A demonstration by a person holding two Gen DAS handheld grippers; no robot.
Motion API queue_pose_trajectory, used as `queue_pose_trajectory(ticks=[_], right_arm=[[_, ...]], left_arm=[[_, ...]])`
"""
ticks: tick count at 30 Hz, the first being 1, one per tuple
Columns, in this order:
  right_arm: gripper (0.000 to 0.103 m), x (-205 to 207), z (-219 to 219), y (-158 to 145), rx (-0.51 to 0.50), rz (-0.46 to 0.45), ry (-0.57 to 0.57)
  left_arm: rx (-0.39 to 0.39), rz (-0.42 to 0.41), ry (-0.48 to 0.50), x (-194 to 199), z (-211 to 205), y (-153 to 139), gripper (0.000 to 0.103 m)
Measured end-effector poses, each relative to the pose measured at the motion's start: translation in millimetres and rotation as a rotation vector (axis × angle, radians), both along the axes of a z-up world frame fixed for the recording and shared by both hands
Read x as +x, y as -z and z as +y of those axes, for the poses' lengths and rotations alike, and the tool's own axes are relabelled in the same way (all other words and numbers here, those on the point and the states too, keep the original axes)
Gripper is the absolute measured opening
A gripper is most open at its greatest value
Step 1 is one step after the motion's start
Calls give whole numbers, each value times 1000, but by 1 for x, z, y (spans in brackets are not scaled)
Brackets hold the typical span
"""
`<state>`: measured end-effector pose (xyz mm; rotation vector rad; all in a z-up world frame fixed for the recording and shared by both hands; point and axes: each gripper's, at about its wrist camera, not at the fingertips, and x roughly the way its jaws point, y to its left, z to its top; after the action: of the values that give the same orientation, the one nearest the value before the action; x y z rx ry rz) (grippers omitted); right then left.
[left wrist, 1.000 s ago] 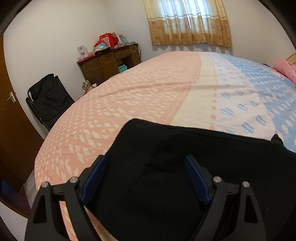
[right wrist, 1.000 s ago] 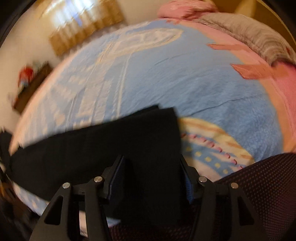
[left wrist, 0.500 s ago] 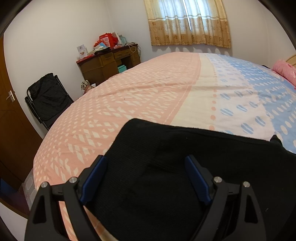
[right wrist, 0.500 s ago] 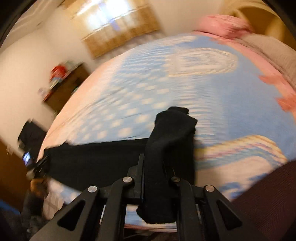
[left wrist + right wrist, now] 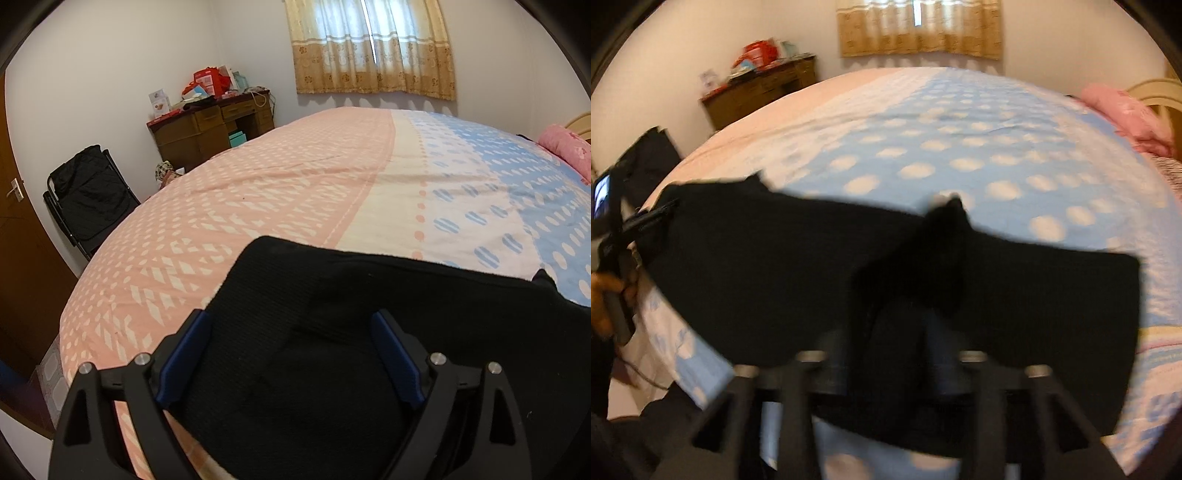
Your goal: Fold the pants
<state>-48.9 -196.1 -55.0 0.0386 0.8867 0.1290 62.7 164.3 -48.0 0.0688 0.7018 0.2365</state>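
Note:
Black pants (image 5: 369,314) lie stretched along the near edge of the bed. My left gripper (image 5: 291,354) is open, its blue-padded fingers (image 5: 184,354) spread over one end of the pants, which lies flat under them. My right gripper (image 5: 890,343) is shut on a bunched fold of the pants (image 5: 942,258) and holds it lifted above the rest of the cloth (image 5: 757,266). The right wrist view is blurred by motion. The left gripper also shows at the far left of the right wrist view (image 5: 635,225).
The bed (image 5: 332,184) has a pink, cream and blue patterned sheet. A pink pillow (image 5: 565,147) lies at the far right. A wooden desk (image 5: 207,125) with boxes, a black folding chair (image 5: 88,192) and a door stand left of the bed.
My right gripper has closed on the end of the pants, lifted it and swung it left toward the other end. My left gripper has stayed still and open.

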Motion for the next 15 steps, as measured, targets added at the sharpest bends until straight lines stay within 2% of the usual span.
queue_pose_trajectory(ticks=[2,5,8,10,11,12,13,14,15], right_arm=[[67,-10,12,0,47,-51,-53],[68,-22,18,-6,135,-55,-142],[67,-40,4,-20,191,-127,-121],[66,-50,-16,-26,164,-170,-24],[63,-52,-21,-26,127,-176,22],[46,-53,-25,-24,69,-179,58],[37,-53,-24,-21,18,-178,68],[37,-52,-20,-16,-37,-170,74],[37,-50,-16,-13,-41,-167,62]], left_arm=[[0,0,3,0,-1,0,93],[-2,1,7,0,-1,1,94],[-7,-3,12,0,-1,1,94],[-6,-4,14,0,-1,2,95],[-6,-3,13,0,-1,1,95],[-5,-3,13,0,-1,2,95],[-5,-3,13,0,-1,2,95],[-5,-3,13,0,-2,2,95],[-5,-3,14,0,-2,2,96]])
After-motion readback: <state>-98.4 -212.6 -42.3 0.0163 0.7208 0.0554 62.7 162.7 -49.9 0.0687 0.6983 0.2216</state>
